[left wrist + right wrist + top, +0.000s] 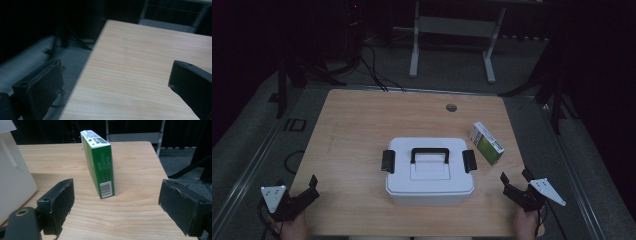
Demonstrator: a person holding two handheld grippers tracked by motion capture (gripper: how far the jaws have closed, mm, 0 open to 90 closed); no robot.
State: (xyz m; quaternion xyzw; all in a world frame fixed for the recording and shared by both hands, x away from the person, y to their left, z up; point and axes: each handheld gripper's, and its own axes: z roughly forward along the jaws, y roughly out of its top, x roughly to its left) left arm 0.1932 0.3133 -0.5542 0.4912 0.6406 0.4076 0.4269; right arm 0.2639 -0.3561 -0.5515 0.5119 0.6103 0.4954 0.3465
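Observation:
A white lidded box (pixel 429 171) with a black handle (pixel 430 154) and two black side latches sits in the middle of the wooden table (pixel 362 125). Right of it a green and white carton (pixel 486 143) stands on its long edge. In the right gripper view the carton (pixel 98 162) stands straight ahead of the jaws, and the white box (pixel 12 172) shows at the left. My right gripper (pixel 515 183) is open at the table's near right corner. My left gripper (pixel 310 189) is open at the near left corner, over the table's left edge (pixel 85 72).
A round cable hole (pixel 451 107) lies near the table's far edge. Beyond the table stand a white desk frame (pixel 452 45), dark stands and cables on the grey floor (pixel 257 145). Bare wood spreads left of the white box.

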